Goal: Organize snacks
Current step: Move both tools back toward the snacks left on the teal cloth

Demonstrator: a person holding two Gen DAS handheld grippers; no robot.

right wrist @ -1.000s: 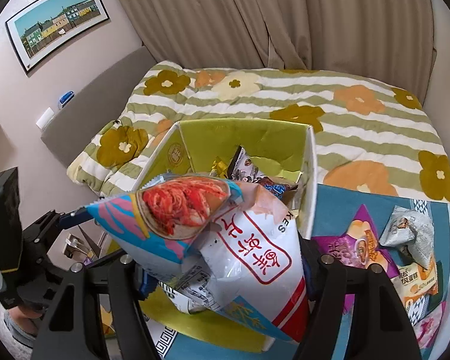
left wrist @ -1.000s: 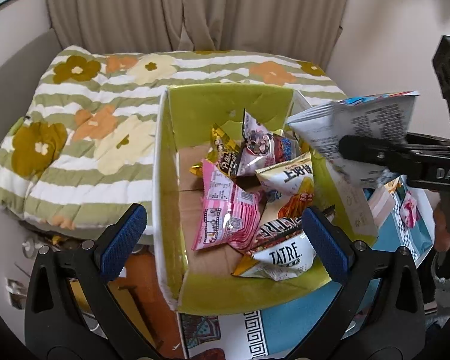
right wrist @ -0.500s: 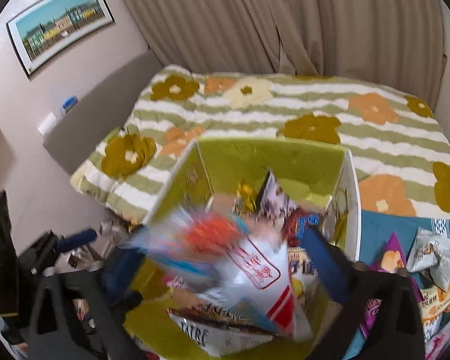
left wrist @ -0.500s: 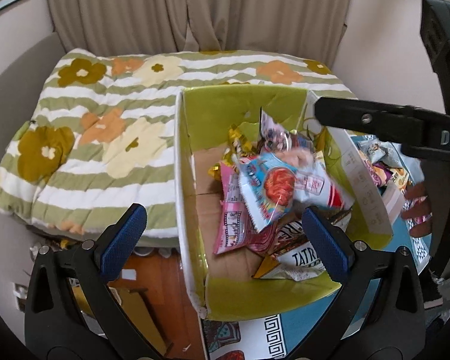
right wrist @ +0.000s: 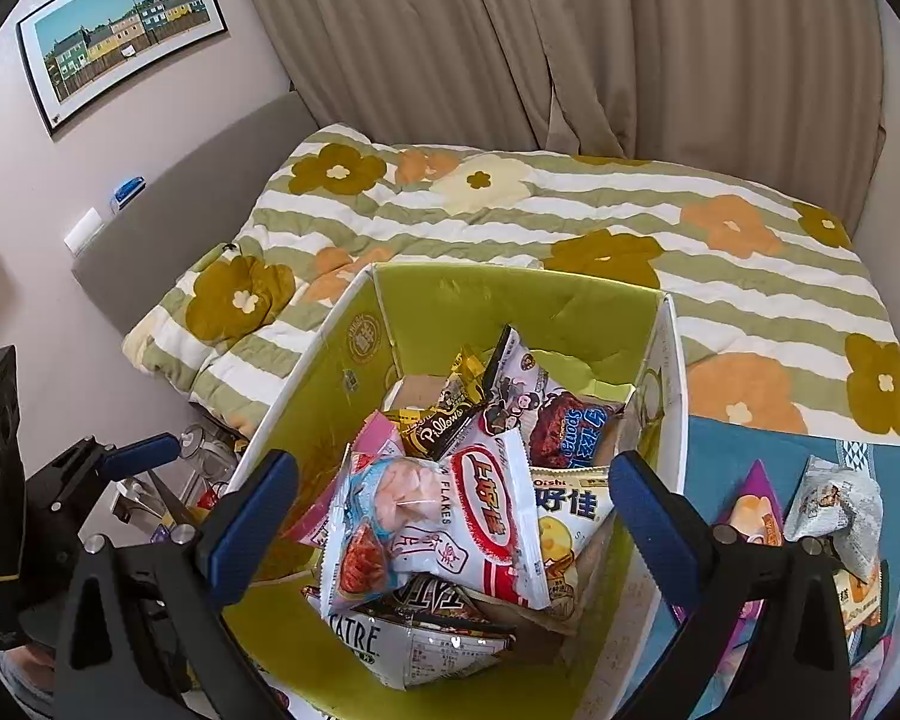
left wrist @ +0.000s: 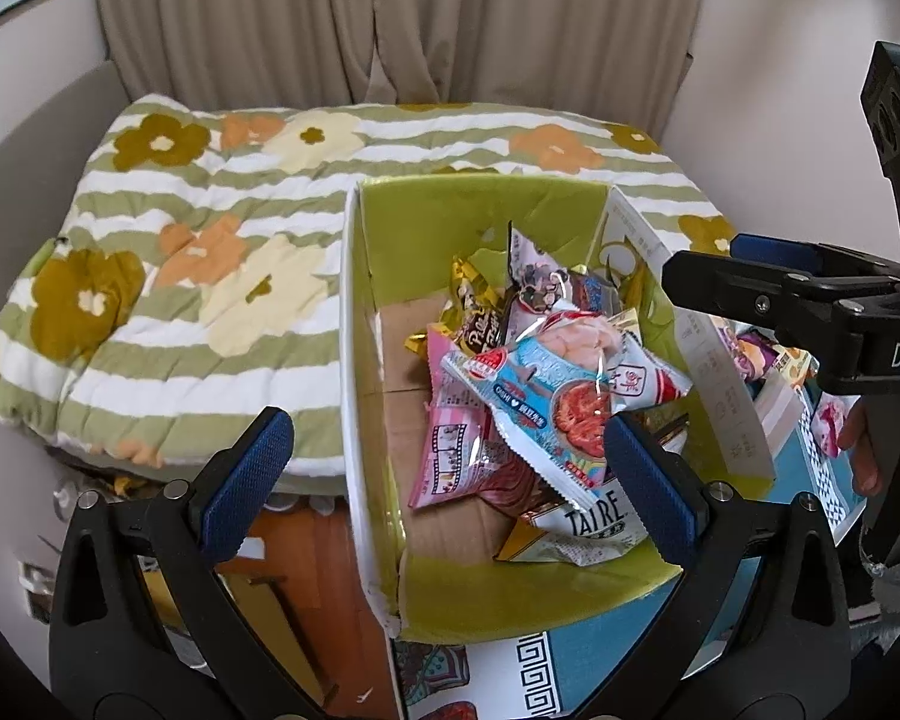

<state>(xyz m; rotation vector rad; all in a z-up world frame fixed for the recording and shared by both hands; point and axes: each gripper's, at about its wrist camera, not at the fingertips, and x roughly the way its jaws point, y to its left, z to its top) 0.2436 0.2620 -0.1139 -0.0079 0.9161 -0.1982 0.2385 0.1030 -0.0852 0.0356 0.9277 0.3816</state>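
A green-lined cardboard box [left wrist: 384,312] [right wrist: 330,396] holds several snack bags. On top of the pile lies a blue and white prawn-cracker bag [left wrist: 558,390] [right wrist: 432,516]. My right gripper [right wrist: 450,516] is open and empty above the box's near right side; it also shows in the left wrist view [left wrist: 744,282]. My left gripper [left wrist: 450,474] is open and empty at the box's near left edge; it also shows in the right wrist view [right wrist: 120,456]. More loose snack bags [right wrist: 834,498] lie on the blue cloth right of the box.
A bed with a green-striped flowered quilt [left wrist: 198,240] [right wrist: 570,210] lies behind the box. A blue patterned cloth [left wrist: 600,654] covers the surface under the box. Curtains [right wrist: 570,48] hang behind. Wooden floor and clutter [left wrist: 270,570] sit below left.
My right gripper let go of the prawn-cracker bag, which dropped onto the pile in the box. The right gripper now stands open and has drawn back a little.
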